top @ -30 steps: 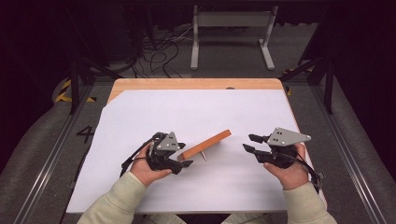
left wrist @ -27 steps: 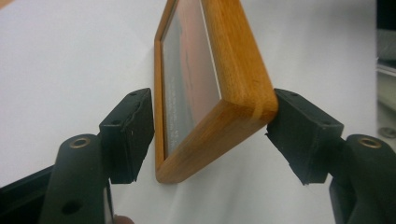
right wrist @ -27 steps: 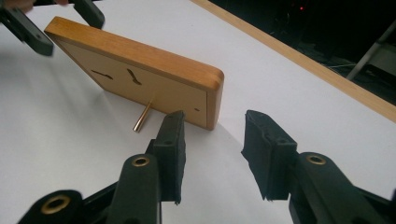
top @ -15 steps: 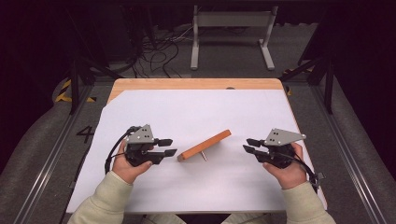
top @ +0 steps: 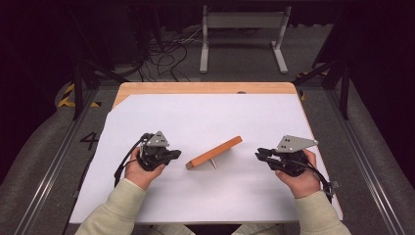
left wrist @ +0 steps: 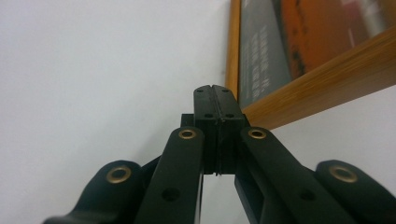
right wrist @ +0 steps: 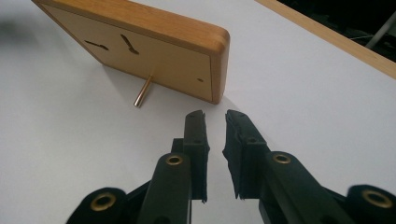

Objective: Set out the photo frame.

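A flat wooden picture frame point(top: 214, 152) stands tilted on the white sheet, propped by a thin brass peg point(top: 213, 163). In the right gripper view I see its plain back point(right wrist: 154, 56) with two hanging slots and the peg point(right wrist: 143, 91). The left gripper view shows its wooden rim point(left wrist: 327, 79) around a dark and orange picture. My left gripper point(top: 173, 154) rests just left of the frame's near end, apart from it, with its jaws pressed together point(left wrist: 215, 95) on nothing. My right gripper point(top: 259, 154) sits to the frame's right with a narrow gap point(right wrist: 215, 119), pointing at its corner.
The white sheet point(top: 205, 117) covers most of the wooden table, whose far edge point(top: 195, 88) shows bare. Behind the table are a metal stand point(top: 242, 19) and loose cables point(top: 166, 49) on the floor. A cable trails from each gripper.
My left gripper was at the frame's left end a second ago; it drew back to the left and now sits a short way off. The frame and my right gripper have hardly moved.
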{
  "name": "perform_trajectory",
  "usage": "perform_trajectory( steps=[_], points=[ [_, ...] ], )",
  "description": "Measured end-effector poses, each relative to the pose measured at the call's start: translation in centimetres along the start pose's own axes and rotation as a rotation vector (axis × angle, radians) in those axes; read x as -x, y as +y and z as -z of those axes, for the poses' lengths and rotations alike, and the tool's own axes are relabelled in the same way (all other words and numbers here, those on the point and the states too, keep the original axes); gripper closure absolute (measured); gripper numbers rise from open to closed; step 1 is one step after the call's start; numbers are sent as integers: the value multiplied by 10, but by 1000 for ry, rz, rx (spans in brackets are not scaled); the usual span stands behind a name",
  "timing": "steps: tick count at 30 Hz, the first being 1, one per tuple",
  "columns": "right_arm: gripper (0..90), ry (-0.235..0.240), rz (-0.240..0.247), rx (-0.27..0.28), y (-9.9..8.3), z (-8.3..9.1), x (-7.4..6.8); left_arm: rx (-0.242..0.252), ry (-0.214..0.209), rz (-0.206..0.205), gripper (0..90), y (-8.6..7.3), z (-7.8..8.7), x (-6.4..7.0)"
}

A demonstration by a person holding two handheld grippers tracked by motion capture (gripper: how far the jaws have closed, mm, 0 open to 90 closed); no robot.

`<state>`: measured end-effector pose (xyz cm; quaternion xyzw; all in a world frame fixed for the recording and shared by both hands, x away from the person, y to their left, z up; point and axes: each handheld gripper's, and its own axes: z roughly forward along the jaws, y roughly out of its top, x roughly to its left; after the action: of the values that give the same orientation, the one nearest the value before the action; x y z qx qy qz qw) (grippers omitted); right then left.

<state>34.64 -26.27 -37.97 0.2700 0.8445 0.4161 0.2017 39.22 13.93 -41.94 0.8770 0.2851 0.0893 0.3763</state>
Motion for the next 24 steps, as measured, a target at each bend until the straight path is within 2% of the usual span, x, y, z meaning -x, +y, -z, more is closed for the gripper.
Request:
perform_trajectory(
  steps=[4,9,10,12,14,17,20,24],
  points=[
    [783,1,-3,-2,-1,0,0,-26,-10,9,897,-1,-11,0],
    [783,-1,-8,-1,-2,1,1,-63,-32,-7,897,-2,-23,-1],
    [783,-1,-10,-1,-2,2,1,-64,-51,-2,897,-2,-24,1],
    [783,-3,-13,0,-3,3,2,-73,-65,-20,897,-1,-27,4],
    [783,-6,-15,4,-3,4,2,-85,-61,-32,898,-1,-28,6],
    [782,-5,-15,8,-3,5,2,-84,-115,-3,897,-2,-28,3],
    [781,-5,-15,6,-3,5,1,-93,-128,-8,897,-2,-28,5],
    [781,-5,-14,7,-3,5,1,-109,-180,-27,898,-1,-30,13]
  ],
)
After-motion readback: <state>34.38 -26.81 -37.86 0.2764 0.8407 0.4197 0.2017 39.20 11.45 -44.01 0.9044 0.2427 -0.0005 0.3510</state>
